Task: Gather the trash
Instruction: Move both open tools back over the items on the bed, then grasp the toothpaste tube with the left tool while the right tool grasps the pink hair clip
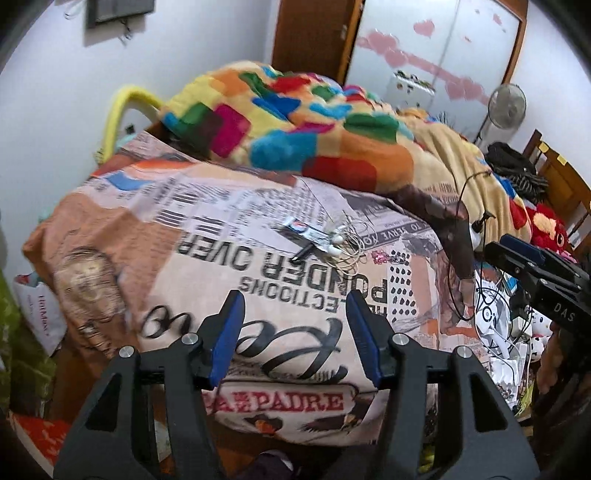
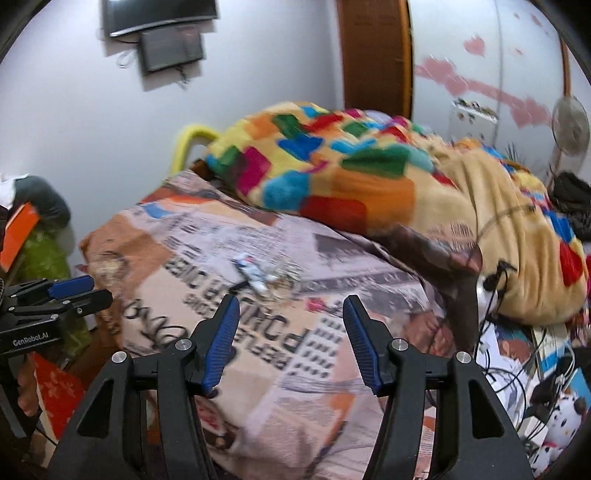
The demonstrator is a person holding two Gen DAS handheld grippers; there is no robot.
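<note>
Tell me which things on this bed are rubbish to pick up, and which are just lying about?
Likely rubbish:
- crumpled wrapper
- possibly the small pink scrap

Just lying about:
- white earphones tangled beside the wrapper
- patchwork blanket
- newspaper-print cover
- black cable
- fan

Both sets of fingers are open and empty.

Fleecy patchwork blanket [image 1: 295, 122] on smooth printed cloth bedcover [image 1: 229, 280]; glossy crinkled wrapper [image 1: 303, 230]; varnished wooden door [image 1: 314, 33].
</note>
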